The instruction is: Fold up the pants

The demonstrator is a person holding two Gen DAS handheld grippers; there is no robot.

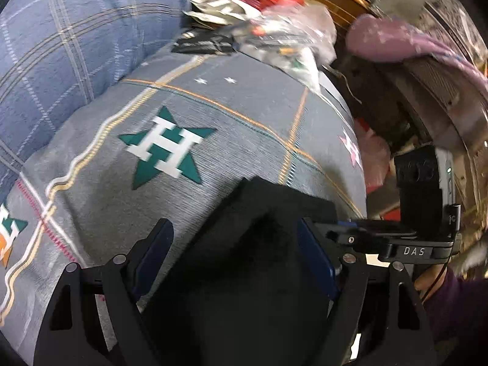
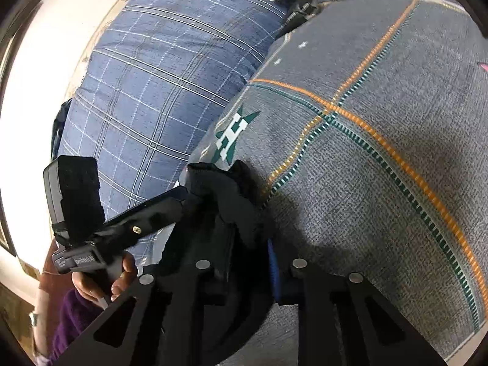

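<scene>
Both tongs sit at the black pants, on the grey bedspread near the blue pillow. Your right gripper has its jaws nearly together, pinching a bunched fold of the pants, likely so you can lift or carry that edge. Your left gripper stands wide apart with the pants lying between its fingers, unpinched; it looks placed to catch the other side. The cloth looks dark, thick and soft; under your left gripper it lies as a flat, squared panel, at your right it is crumpled into ridges.
</scene>
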